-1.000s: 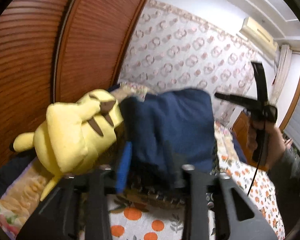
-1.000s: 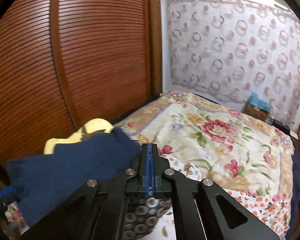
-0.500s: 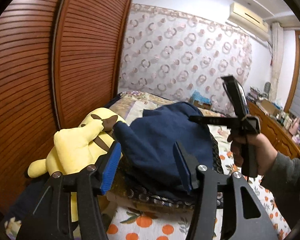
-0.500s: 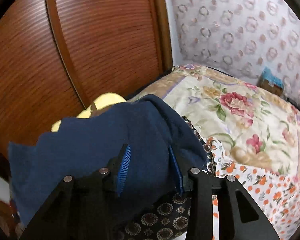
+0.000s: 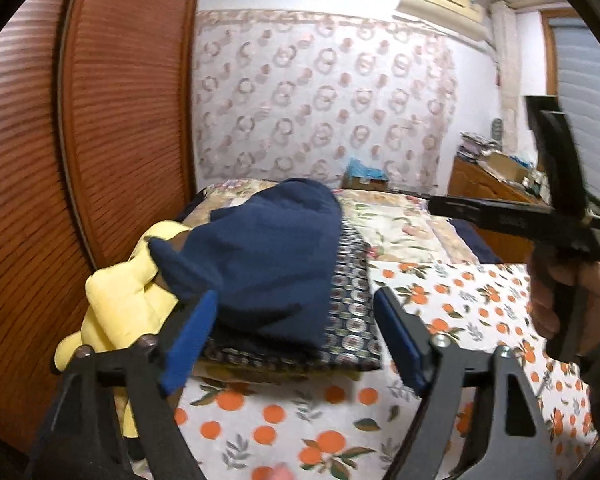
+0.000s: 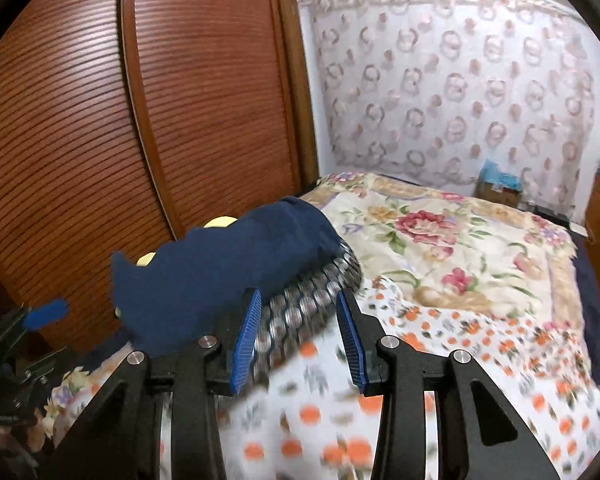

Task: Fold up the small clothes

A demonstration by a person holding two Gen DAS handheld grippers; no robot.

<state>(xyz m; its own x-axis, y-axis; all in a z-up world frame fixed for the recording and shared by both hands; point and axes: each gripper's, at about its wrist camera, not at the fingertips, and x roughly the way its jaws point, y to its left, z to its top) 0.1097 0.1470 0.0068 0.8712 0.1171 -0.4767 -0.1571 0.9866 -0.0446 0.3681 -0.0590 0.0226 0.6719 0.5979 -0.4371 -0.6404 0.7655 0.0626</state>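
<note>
Navy folded garment [image 5: 268, 264] on patterned stack [image 5: 352, 320], just beyond both tools, left tool [image 5: 296, 340] just opened wide, right tool [image 6: 298, 340] parted, both empty

The left gripper [image 5: 296, 332] has just been opening; its jaws stand wide apart with nothing pressed between the blue pads [image 5: 190, 336]. Ahead of it, a folded navy garment [image 5: 260, 260] rests on a dark patterned cloth [image 5: 350, 304], which lies on the orange-print bedsheet [image 5: 460, 304]. A yellow plush toy [image 5: 120, 304] touches the garment's left side. At the right edge, a hand [image 5: 568, 300] holds the right gripper [image 5: 500, 216], clear of the garment.
</note>
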